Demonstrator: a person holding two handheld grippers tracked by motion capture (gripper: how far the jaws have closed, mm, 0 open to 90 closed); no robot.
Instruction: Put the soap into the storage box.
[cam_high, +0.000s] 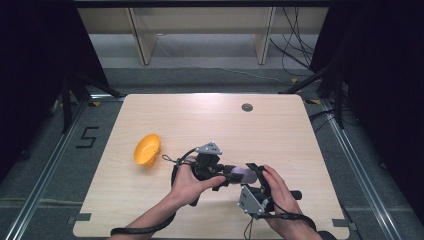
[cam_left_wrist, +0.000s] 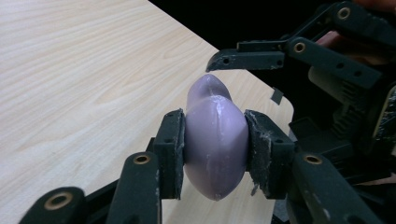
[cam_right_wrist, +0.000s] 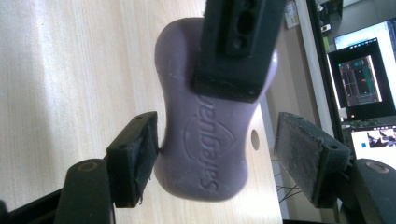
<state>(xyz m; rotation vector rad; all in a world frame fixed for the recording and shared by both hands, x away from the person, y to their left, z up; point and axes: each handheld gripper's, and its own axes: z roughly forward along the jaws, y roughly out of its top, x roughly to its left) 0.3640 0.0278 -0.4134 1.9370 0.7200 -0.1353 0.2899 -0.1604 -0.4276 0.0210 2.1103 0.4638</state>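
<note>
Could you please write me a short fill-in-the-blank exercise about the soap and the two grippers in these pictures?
1. The purple soap bar is clamped between the pads of the ____ gripper.
2. The jaws of the right gripper stand ____ around the bar's end.
3. On the table, left of the hands, lies a ____ dish.
4. The word pressed into the bar reads ____.

Missing words: left; open; yellow; Safeguard

Purple waisted soap bar (cam_left_wrist: 215, 144) held above the table, logo embossed.
</note>
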